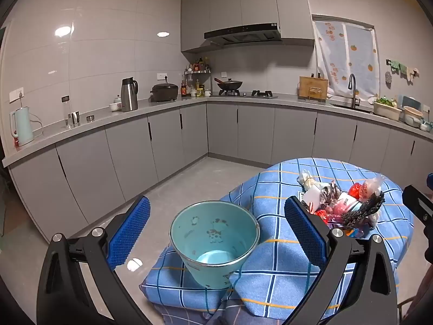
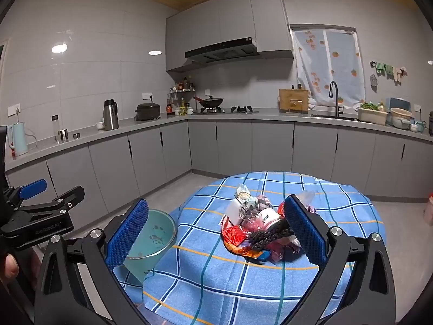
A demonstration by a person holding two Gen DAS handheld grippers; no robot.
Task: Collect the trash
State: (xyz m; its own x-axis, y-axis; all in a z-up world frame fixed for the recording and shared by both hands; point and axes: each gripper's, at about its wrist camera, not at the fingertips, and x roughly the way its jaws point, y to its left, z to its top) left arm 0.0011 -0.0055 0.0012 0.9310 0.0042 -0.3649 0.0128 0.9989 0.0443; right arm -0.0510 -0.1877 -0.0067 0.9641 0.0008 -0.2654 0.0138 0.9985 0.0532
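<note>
Both tools poised, nothing gripped. Landmark: the teal bucket (image 1: 215, 239), which sits at the near-left edge of the table (image 1: 284, 260) under a blue checked cloth, mouth up and seemingly empty. Left gripper (image 1: 216, 233) has its jaws spread wide with the bucket framed between them but untouched; probably lined up to steady or move the receptacle. Right gripper (image 2: 216, 233) is likewise wide and empty, aimed at the trash pile (image 2: 259, 224), which lies to the right of the bucket and a little farther back, toward the table's middle. Pile contents: crumpled wrappers, a red foil scrap, a white label, a dark braided mesh piece; individual items hard to separate. Judgement: task at its start, no trash in the bucket yet. Beyond the bucket, grey cabinets and a counter with a steel thermos (image 1: 129, 94), a wok (image 1: 229, 84) and a sink tap (image 1: 352, 89), all well apart from the work. No obstacle between pile and bucket; the loose tangle may snag or come up in clumps.
</note>
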